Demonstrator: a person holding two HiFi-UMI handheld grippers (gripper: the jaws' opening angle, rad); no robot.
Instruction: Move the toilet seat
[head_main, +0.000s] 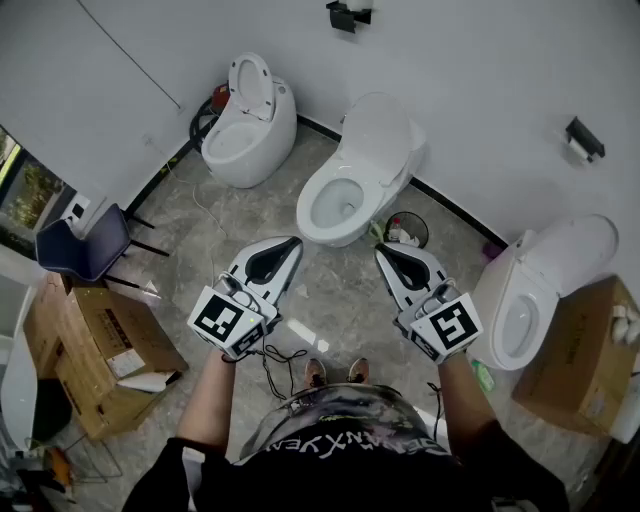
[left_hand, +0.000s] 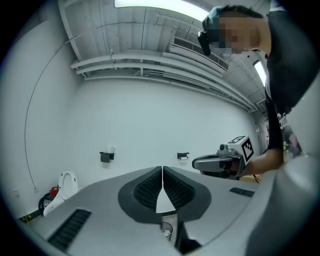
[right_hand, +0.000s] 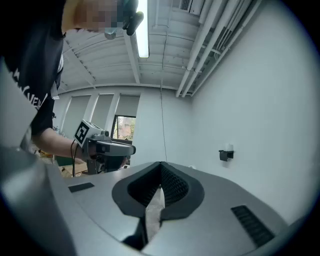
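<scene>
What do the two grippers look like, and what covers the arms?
The left gripper and right gripper are pale grey, tapered shells with black ribbed pads. Each carries a white cube with black square markers. A thin black cable hangs from the left one. The person wears a black short-sleeved shirt.

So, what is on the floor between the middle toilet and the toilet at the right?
A small round bin with rubbish inside, close to the middle toilet. The head view shows it.
</scene>
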